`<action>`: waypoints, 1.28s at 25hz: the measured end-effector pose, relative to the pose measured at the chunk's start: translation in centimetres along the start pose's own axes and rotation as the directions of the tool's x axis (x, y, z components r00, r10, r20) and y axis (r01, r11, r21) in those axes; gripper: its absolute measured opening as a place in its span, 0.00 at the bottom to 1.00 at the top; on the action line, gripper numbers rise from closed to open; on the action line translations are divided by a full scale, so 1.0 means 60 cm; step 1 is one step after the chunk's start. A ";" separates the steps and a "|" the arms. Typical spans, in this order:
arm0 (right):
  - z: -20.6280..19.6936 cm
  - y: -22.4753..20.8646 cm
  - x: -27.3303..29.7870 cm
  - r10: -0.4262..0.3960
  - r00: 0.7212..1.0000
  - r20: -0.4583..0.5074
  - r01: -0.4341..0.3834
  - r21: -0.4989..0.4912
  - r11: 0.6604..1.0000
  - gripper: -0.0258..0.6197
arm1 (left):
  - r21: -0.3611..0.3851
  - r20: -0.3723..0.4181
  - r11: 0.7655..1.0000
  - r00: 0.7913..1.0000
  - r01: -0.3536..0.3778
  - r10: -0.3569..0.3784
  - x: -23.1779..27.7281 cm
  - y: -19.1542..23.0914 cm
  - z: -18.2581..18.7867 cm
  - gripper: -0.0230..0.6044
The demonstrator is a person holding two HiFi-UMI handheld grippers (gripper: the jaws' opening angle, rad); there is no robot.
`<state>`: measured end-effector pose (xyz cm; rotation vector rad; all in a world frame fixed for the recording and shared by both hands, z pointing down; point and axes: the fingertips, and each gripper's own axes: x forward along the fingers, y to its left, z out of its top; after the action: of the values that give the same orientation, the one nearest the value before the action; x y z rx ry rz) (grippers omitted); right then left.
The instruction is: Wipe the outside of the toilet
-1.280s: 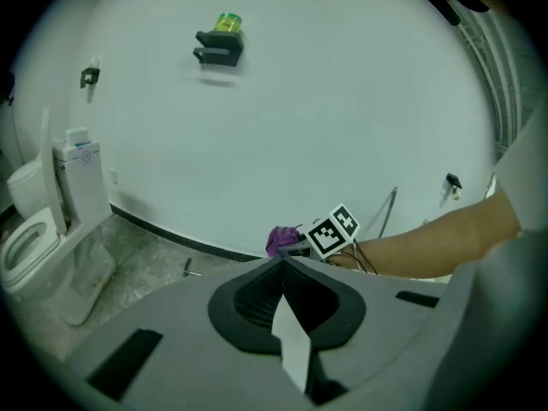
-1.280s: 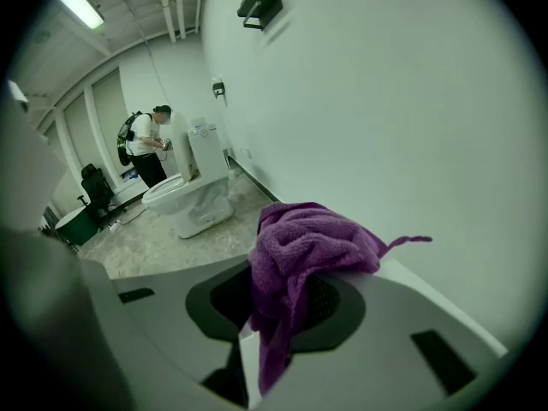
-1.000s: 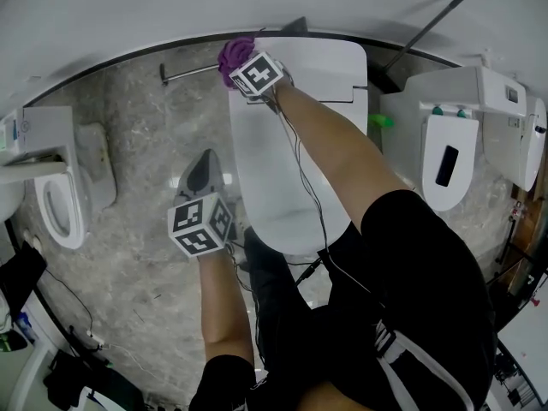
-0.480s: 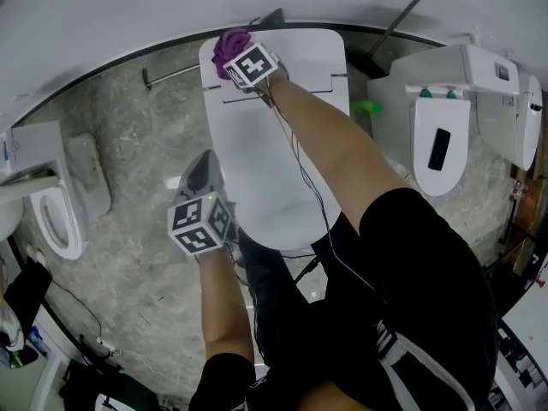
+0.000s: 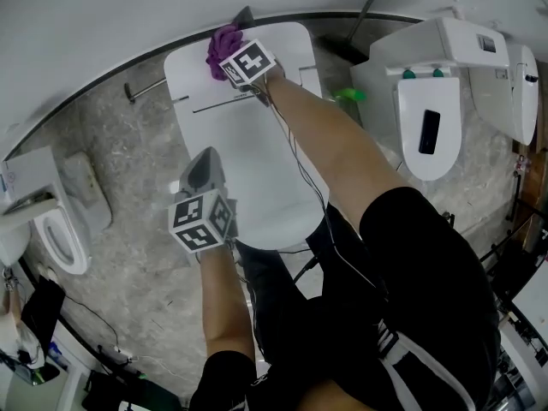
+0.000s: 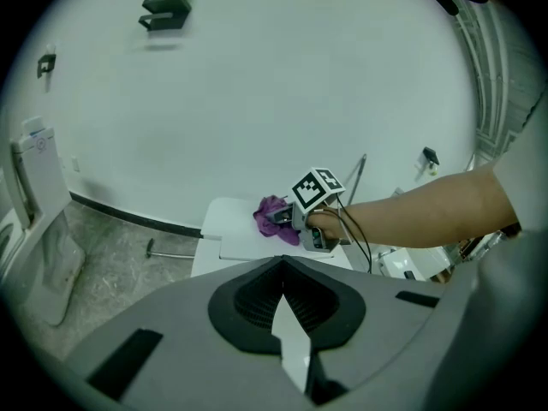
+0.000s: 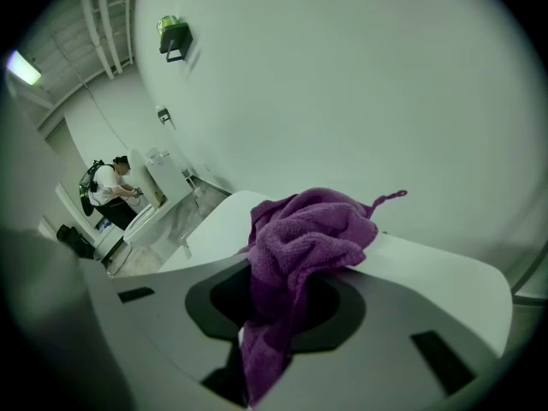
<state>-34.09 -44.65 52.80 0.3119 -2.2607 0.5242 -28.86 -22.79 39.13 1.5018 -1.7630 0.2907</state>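
Since a second ago the purple cloth (image 5: 223,41) has slid from the far left corner of the tank top (image 5: 287,45) toward its middle, and the whole toilet (image 5: 257,169) now sits further to the left of the head view. Its jaws clamped on a fold of that cloth, the right gripper (image 5: 228,56) is at the top centre of that view, with the rest of the towel bunched ahead of it in a loose wad that rests on the white tank top close to the wall. The left gripper (image 5: 202,166) hangs at centre left, beside the closed lid's left edge, jaws drawn nearly together with only a pale sliver between them and nothing gripped. From where I stand, the tank top is being wiped and the lid, sides and base still look untouched. To do it well, I would press the wad flatter so more cloth meets the surface, work in overlapping strokes along the back edge, then carry them over the rim and down the sides. The grip seems shallow, so hard scrubbing could pull the cloth free. Another toilet (image 5: 428,135) stands at upper right on the grey floor (image 5: 137,255).
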 end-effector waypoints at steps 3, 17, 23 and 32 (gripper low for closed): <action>-0.014 -0.024 -0.019 -0.008 1.000 -0.002 0.008 0.010 1.000 0.19 | 0.011 -0.012 1.000 1.000 0.010 -0.010 0.013 -0.024 -0.001 0.03; -0.084 -0.193 -0.130 -0.141 0.985 -0.101 0.152 0.117 0.981 0.19 | 0.061 -0.052 0.995 0.996 0.075 -0.072 0.074 -0.147 0.004 0.03; -0.112 -0.256 -0.172 -0.119 0.988 -0.095 0.135 0.180 0.974 0.19 | 0.084 -0.083 0.991 0.991 0.109 -0.102 0.113 -0.207 -0.002 0.03; -0.154 -0.295 -0.222 -0.069 0.997 -0.045 0.070 0.019 0.997 0.19 | 0.125 -0.120 0.984 0.986 0.128 -0.113 0.156 -0.248 0.002 0.03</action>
<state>-12.59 -55.30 53.34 0.3845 -2.1946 0.5133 -15.27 -33.80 40.89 1.6463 -1.5834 0.4289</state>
